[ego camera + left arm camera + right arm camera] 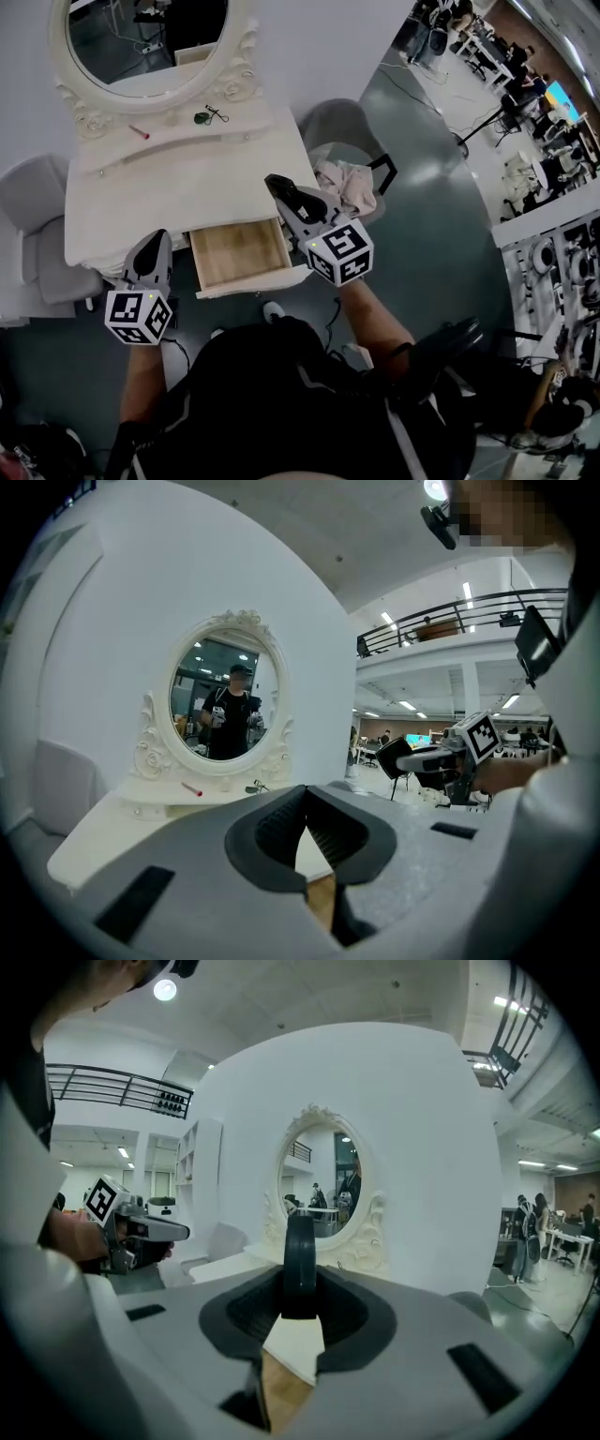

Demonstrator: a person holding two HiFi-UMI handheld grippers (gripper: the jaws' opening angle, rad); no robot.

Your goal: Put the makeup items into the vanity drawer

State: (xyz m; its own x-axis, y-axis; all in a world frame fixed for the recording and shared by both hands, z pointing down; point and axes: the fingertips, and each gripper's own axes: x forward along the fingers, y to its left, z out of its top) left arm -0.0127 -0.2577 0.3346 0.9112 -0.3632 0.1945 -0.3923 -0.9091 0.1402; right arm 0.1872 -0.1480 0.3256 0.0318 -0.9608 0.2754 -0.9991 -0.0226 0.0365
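Observation:
The white vanity (169, 187) has its wooden drawer (239, 253) pulled open at the front. My right gripper (284, 194) hovers over the drawer's right end, shut on a black round compact (300, 1262) that stands edge-on between the pads. My left gripper (155, 246) is at the vanity's front left corner, left of the drawer, with its jaws shut and nothing in them (304, 817). On the raised shelf under the oval mirror (150, 33) lie a red lipstick (139, 132) and a small dark item (204, 116).
A grey chair (33, 234) stands left of the vanity. Another chair (352, 131) at its right holds a pink cloth (349, 186). The person's dark-clothed body fills the bottom of the head view. Desks and people are far off at the upper right.

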